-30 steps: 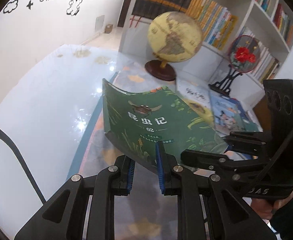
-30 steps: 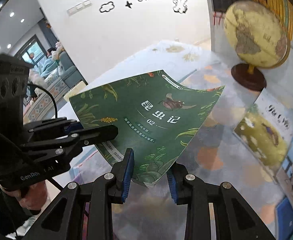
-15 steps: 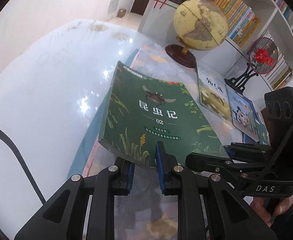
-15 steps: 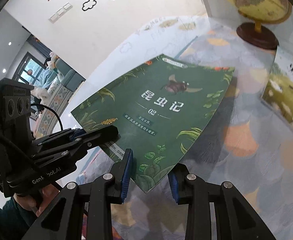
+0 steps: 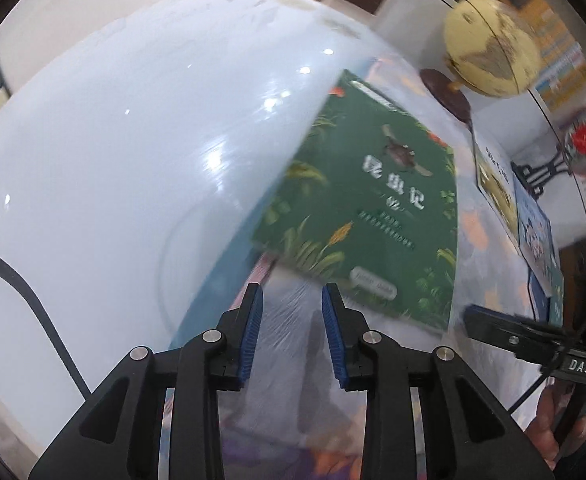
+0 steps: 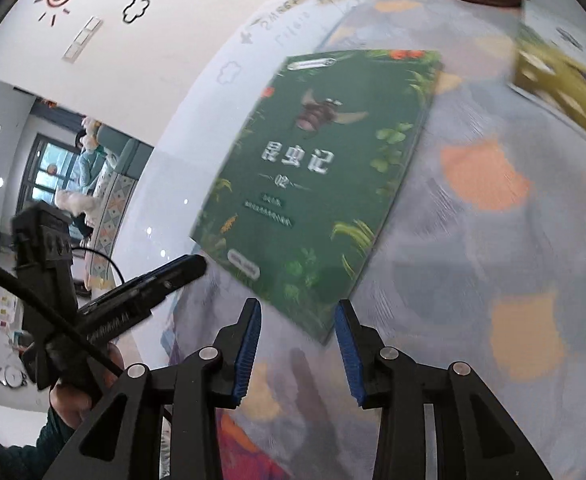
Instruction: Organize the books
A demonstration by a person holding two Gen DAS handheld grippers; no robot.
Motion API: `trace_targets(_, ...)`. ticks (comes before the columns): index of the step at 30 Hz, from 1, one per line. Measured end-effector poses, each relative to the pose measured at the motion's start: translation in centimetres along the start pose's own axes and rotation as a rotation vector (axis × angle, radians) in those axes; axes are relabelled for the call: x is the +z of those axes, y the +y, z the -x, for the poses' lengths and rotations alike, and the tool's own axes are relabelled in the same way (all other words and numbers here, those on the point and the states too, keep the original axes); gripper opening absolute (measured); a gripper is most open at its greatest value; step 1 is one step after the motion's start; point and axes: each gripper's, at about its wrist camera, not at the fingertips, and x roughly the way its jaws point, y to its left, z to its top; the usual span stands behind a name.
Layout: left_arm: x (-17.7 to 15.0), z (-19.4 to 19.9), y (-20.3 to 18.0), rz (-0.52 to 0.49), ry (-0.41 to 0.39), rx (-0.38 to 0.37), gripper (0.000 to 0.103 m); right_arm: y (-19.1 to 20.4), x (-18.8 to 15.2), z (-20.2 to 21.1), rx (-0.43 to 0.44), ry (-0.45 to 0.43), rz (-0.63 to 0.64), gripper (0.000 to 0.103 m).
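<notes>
A green book (image 5: 373, 208) with a beetle on its cover lies flat on the patterned table cover (image 5: 489, 280). My left gripper (image 5: 291, 294) is at the book's near left edge. Its jaws are opening and nothing is between the blue pads. My right gripper (image 6: 297, 306) hovers over the near right corner of the green book (image 6: 325, 168). Its jaws are opening too; the corner shows between the fingertips, but the pads do not press on it. Each gripper also shows in the other's view: the left gripper (image 6: 197, 264) and the right gripper (image 5: 473, 314).
A globe (image 5: 493, 48) on a wooden base stands at the back. Two picture books (image 5: 493, 184) (image 5: 537, 232) lie right of the green one. A red fan ornament (image 5: 585, 144) and bookshelves (image 5: 561, 48) are behind. The table's white glossy part (image 5: 133, 160) spreads to the left.
Both grippers lowered the green book from the air onto the table. Their jaws have widened and come off its edge, and both views now look more steeply down.
</notes>
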Motion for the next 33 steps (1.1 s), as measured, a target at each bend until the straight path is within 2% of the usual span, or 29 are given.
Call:
trace_targets(4, -1.1, 1.7, 0.0, 0.003, -0.016, 0.015, 0.028, -0.9, -2.4, 2.8, -0.002, -0.040, -0.046, 0.037)
trace_targets(7, -1.7, 3.7, -2.1, -0.036, -0.056, 0.001, 0.028, -0.7, -4.2, 5.5, -0.033, -0.098, -0.044, 0.037)
trace_targets(10, -2.4, 5.7, -6.1, -0.123, -0.101, -0.023, 0.028, 0.0, -5.9, 8.6, -0.100, -0.178, -0.024, 0.037)
trace_targets(14, -5.1, 8.3, -13.8, -0.292, -0.165, -0.043, 0.028, 0.4, -8.5, 14.3, -0.219, -0.329, -0.015, 0.038)
trace_targets(17, -7.8, 10.0, -18.8, -0.373, -0.183, -0.090, 0.028, 0.5, -11.3, 19.2, -0.311, -0.451, 0.000, 0.041)
trace_targets(18, -8.4, 10.3, -20.3, -0.393, -0.184, -0.096, 0.028, 0.3, -12.7, 21.1, -0.335, -0.491, 0.004, 0.047)
trace_targets(20, -10.3, 11.0, -22.9, -0.435, -0.184, -0.110, 0.028, 0.0, -15.2, 24.1, -0.366, -0.559, 0.001, 0.053)
trace_targets(23, -13.9, 12.1, -26.5, -0.491, -0.183, -0.119, 0.028, -0.6, -19.6, 28.2, -0.374, -0.652, -0.015, 0.053)
trace_targets(28, -19.5, 13.3, -30.3, -0.547, -0.163, -0.140, 0.028, -2.9, -26.3, 32.6, -0.428, -0.691, -0.082, 0.054)
trace_targets(33, -24.1, 14.1, -32.5, -0.570, -0.141, -0.154, 0.028, -5.4, -31.6, 34.8, -0.455, -0.703, -0.156, 0.054)
